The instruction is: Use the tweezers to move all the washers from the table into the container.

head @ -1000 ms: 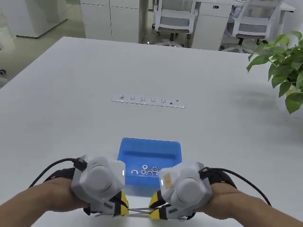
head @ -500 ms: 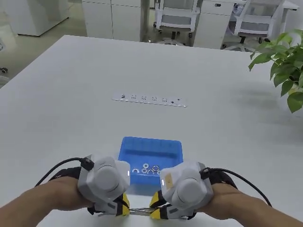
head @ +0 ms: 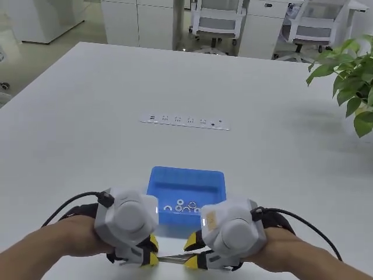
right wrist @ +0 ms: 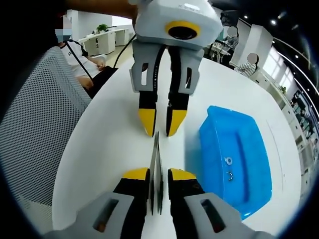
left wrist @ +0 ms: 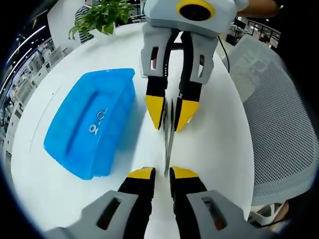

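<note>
The tweezers (right wrist: 156, 169) sit just in front of the blue container's (head: 158, 178) near wall, clenched between the right gripper's (right wrist: 158, 175) fingers. Their long axis runs along that wall, and the thin tip points into the left gripper's (left wrist: 163, 174) narrowly parted fingers; I cannot tell whether those fingers pinch it. Washers (head: 185, 207) lie inside the container. In the head view, the gripper bodies hide most of the tweezers.

White table (head: 87, 116) — on it a blue container (head: 175, 185) and a socket strip (head: 184, 122).
</note>
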